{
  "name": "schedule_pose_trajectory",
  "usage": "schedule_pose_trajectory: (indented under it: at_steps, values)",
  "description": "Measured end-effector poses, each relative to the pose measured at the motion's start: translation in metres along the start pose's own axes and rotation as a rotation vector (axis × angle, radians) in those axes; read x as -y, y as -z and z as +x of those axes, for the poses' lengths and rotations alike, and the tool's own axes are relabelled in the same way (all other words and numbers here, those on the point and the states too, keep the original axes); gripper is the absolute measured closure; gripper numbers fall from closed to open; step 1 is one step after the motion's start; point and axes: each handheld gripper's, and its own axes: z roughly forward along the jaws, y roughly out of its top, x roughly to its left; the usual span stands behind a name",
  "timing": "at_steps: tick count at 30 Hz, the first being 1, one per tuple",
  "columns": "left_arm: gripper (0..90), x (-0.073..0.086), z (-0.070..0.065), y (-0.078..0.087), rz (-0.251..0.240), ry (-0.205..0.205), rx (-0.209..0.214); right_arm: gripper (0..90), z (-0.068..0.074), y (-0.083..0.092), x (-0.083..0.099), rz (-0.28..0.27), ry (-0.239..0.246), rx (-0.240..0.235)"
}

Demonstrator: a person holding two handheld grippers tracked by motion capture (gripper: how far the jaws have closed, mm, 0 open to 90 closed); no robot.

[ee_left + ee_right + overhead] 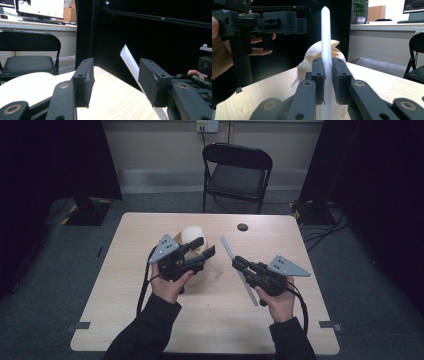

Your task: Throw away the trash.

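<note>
Right gripper (326, 75) pinches thin, stiff, light white strip (326, 37) mid-length; left gripper (113, 80) spread, empty, beside it; pinch flat faces.

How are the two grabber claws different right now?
The left gripper has its jaws apart with nothing between them; the right gripper is squeezed shut on a long white strip. In the high view the left gripper hangs over a cream lump, the right over bare table. Both are black and hand-held.

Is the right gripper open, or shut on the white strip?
Shut: the right gripper has both pads pressed against the white strip.
</note>
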Motion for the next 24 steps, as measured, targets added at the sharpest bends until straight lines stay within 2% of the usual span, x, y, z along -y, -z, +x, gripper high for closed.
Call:
schedule_pose_trajectory:
  at_steps: [11,16,18,24]
  values:
    - [49.9,0.005,-0.006,-0.016,0.023,0.031,0.031,81.9,0.005,-0.003,0.000,-0.005,0.003,-0.030]
    - [57.0,0.007,-0.009,-0.020,0.025,0.053,0.053,81.8,0.006,-0.005,0.001,-0.003,0.004,-0.035]
    - [58.8,0.008,-0.010,-0.022,0.024,0.074,0.068,81.8,0.007,-0.006,0.002,-0.002,0.006,-0.044]
    - [67.6,0.009,-0.010,-0.024,0.028,0.068,0.067,81.9,0.009,-0.007,0.002,0.000,0.008,-0.054]
